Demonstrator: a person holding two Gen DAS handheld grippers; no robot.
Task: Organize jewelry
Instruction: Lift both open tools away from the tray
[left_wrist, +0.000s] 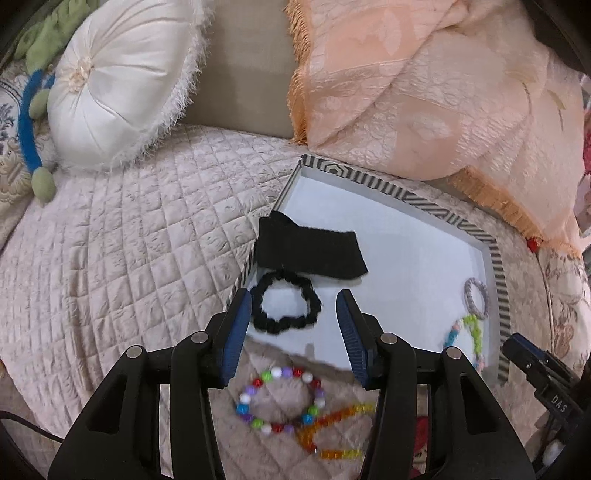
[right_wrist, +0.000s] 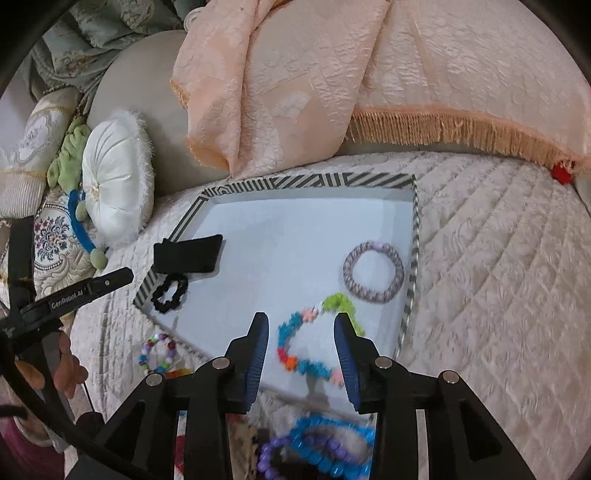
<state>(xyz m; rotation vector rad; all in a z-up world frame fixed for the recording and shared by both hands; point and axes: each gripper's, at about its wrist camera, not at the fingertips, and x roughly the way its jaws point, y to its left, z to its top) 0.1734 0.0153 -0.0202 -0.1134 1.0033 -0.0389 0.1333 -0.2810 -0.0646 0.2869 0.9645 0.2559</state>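
Left wrist view first: the left hand-held gripper (left_wrist: 293, 332) is spread wide with nothing between its blue pads, hanging over the near-left corner of the striped-rim tray (left_wrist: 498, 273). Right ahead of it, around 12 o'clock, the black scrunchie (left_wrist: 286, 308) lies flat on the tray's white floor, and the black fabric band (left_wrist: 310, 253) lies just past it, draped over the tray's left rim. Over at 3 o'clock in the tray there's the grey braided bracelet (left_wrist: 476, 297), with the pastel flower bracelet (left_wrist: 467, 336) just below it. Down at 6 o'clock, outside the tray on the quilted bed cover (left_wrist: 122, 240), the multicolour bead bracelet (left_wrist: 280, 398) touches the orange bead strand (left_wrist: 332, 424). A white round cushion (left_wrist: 122, 85) is up at 10 o'clock and a peach fringed throw (left_wrist: 424, 92) at 1 o'clock.

Right wrist view: the right hand-held gripper (right_wrist: 301, 350) is also wide open and holding nothing, its fingers standing either side of the pastel flower bracelet (right_wrist: 310, 343) on the tray floor. The grey braided bracelet (right_wrist: 373, 271) is at 1 o'clock, apart from it. The black scrunchie (right_wrist: 170, 290) and black fabric band (right_wrist: 188, 253) are at 10 o'clock by the tray's left rim. At 6 o'clock, blurry and outside the tray, lie a blue bead bracelet (right_wrist: 332, 443) and a purple bead bracelet (right_wrist: 273, 454).
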